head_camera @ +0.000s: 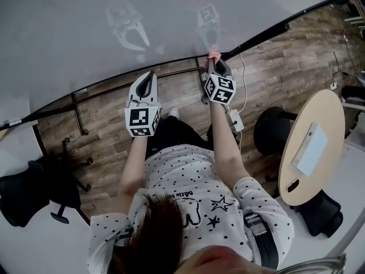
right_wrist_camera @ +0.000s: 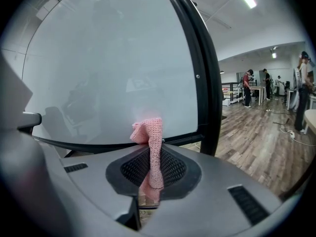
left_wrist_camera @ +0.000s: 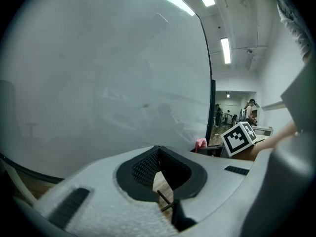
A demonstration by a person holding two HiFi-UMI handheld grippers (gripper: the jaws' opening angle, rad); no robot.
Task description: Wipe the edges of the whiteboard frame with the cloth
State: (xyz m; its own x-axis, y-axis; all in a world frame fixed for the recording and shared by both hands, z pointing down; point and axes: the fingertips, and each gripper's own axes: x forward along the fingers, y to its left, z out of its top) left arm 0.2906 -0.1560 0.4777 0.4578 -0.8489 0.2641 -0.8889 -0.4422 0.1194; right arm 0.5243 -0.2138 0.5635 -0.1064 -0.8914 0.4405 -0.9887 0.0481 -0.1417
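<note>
**Cloth:** small pink knitted cloth (right_wrist_camera: 148, 132), folded into a narrow upright strip with a bunched, ribbed top. It sits low centre in the right gripper view and upper centre in the head view (head_camera: 214, 55). Its top meets the bottom bar of the frame.

**Whiteboard:** pale grey glossy whiteboard (head_camera: 171, 16) with a thin black frame (right_wrist_camera: 207, 83). The frame's corner lies just right of the cloth.

**Right gripper** (right_wrist_camera: 150, 169): grey, with black ribbed pads. Its jaws are clamped on the cloth's lower half, held up at the frame (head_camera: 213, 59).

**Left gripper** (left_wrist_camera: 160, 174): jaws drawn together at the tips with nothing between them. It is left of centre in the head view (head_camera: 149, 76), below the frame and apart from it.

**Floor:** brown wood-plank floor (head_camera: 285, 67).
</note>
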